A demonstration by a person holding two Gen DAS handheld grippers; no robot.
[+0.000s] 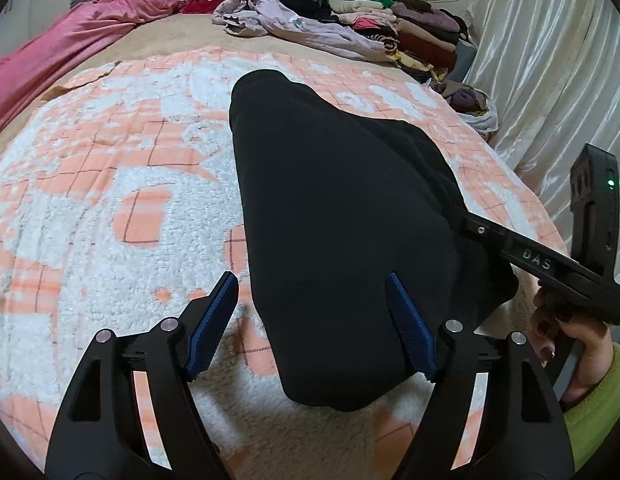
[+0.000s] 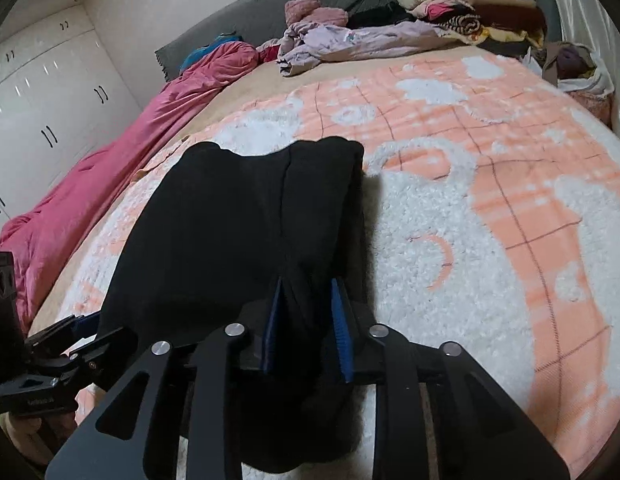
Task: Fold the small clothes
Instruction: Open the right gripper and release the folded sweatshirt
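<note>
Bare blanket [image 1: 90, 240] left and right of the black garment [image 1: 330, 200]; clothes pile [image 1: 390, 20] well beyond.

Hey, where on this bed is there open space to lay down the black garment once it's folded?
Bare blanket lies to the right of the black garment, up to the curtain. Another bare patch lies to its left, bordered by the pink duvet. The far end is crowded: a lilac garment and stacked clothes.

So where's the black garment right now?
The black garment lies on the peach-and-white blanket, centre of both wrist views, its near end between the left gripper and the right gripper.
</note>
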